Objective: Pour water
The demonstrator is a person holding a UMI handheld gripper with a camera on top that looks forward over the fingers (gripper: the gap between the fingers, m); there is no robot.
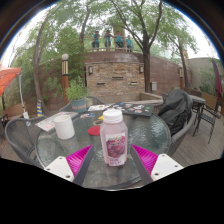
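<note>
Water bottle (114, 140) stands upright between the two fingers of my gripper (113, 158), resting on the round glass tabletop (150, 130). It is a clear plastic bottle with a white cap and a purple label, and liquid shows inside it. My pink pads (80, 158) flank it at left and right, close against its lower sides, but I cannot tell whether both truly press on the bottle or whether a thin gap is left, so the grasp itself is uncertain to me.

Just beyond the bottle, to its left, a white cup (65, 125) sits upright on the same glass, apart from the bottle. A small red object (94, 129) lies on the glass between the cup and the bottle, a little farther back; I cannot make out what it is. Papers or flat cards (50, 121) lie near the cup toward the tabletop's far left rim.

A dark bag or jacket (177, 108) is slumped over a chair at the right side of the tabletop. Past the tabletop rises a stone wall (115, 72) with several people (112, 40) standing on top of it, trees (145, 25) spreading overhead, and a red canopy (8, 78) at the far left
</note>
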